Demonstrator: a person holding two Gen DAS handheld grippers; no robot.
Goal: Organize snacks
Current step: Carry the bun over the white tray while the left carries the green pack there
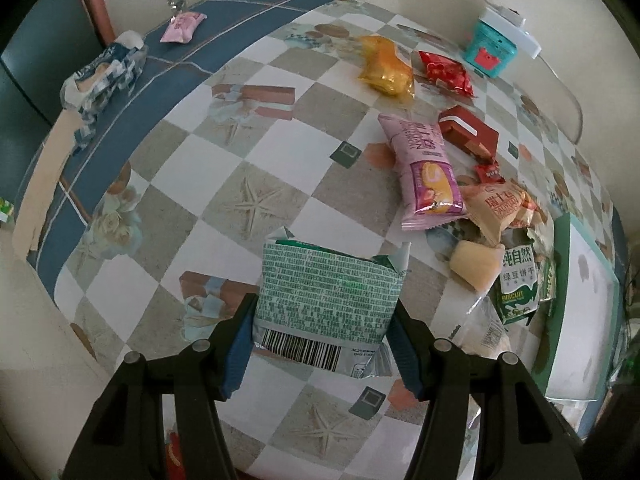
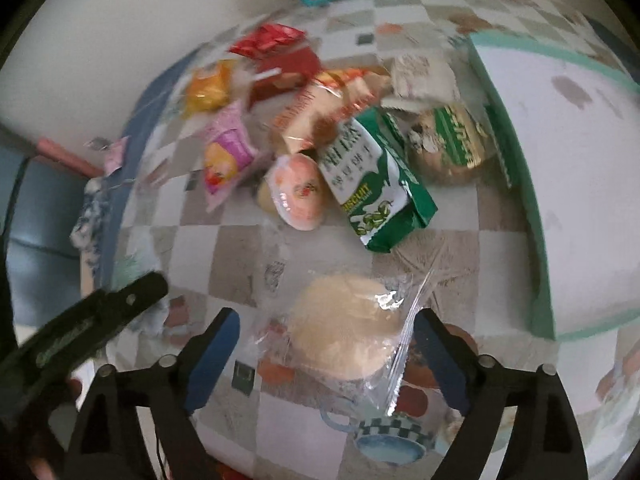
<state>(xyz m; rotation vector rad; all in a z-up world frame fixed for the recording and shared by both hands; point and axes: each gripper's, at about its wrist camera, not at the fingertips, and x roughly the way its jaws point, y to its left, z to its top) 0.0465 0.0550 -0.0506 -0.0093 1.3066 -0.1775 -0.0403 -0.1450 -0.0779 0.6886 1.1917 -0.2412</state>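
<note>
Left tool (image 1: 322, 334) clamped on a green-printed packet (image 1: 326, 300), held over open checkered bench (image 1: 192, 184) well clear of the far blue edge. Right tool (image 2: 326, 354) spread wide, a clear-wrapped pale bun (image 2: 346, 330) lying loose between the pads. Snack pile (image 2: 320, 132) crowded beyond, beside the white, green-rimmed tray (image 2: 532, 216). Pale wall behind.

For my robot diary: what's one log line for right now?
left gripper: shut on green packet | right gripper: open around clear-wrapped bun | table
</note>
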